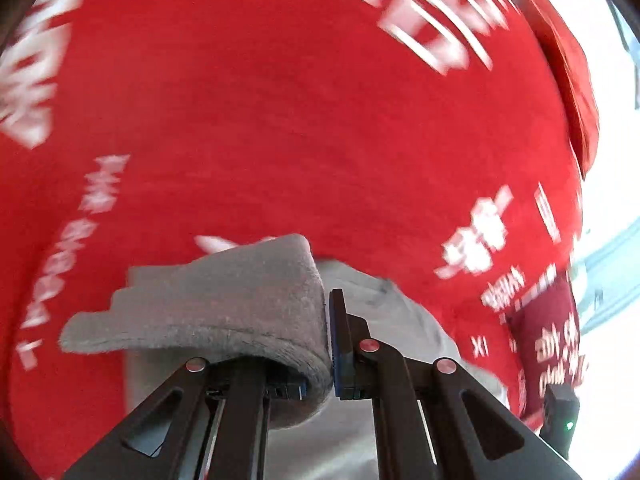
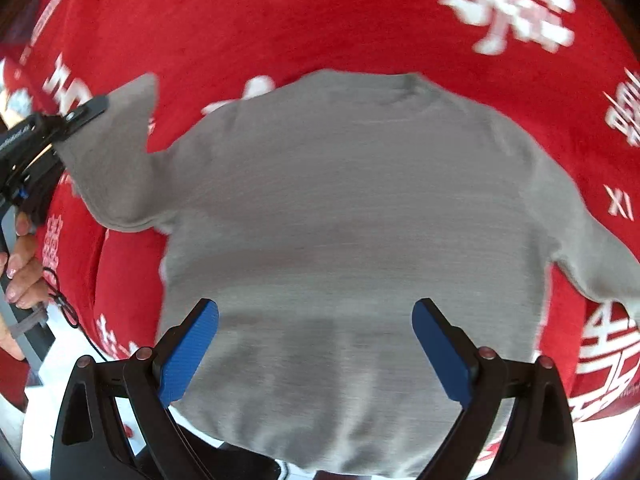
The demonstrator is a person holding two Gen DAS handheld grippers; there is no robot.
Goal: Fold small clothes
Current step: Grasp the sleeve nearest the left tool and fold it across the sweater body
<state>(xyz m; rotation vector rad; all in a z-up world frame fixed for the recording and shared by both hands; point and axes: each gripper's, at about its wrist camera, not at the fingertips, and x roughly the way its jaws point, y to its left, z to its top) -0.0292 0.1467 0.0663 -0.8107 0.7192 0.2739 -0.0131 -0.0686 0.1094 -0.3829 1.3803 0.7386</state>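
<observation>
A small grey long-sleeved sweater (image 2: 348, 216) lies flat on a red cloth, neck at the far side. My left gripper (image 1: 329, 344) is shut on the cuff of its left sleeve (image 1: 240, 304) and holds it lifted off the cloth. It shows in the right wrist view (image 2: 86, 110) at the far left, with the sleeve (image 2: 116, 160) raised. My right gripper (image 2: 316, 348) is open and empty, hovering above the sweater's lower hem. The right sleeve (image 2: 592, 248) lies spread to the right.
The red cloth (image 2: 280, 20) with white printed characters covers the table. Its edge hangs down at the left (image 2: 76, 280), with white floor below. A person's hand (image 2: 22, 272) holds the left gripper's handle.
</observation>
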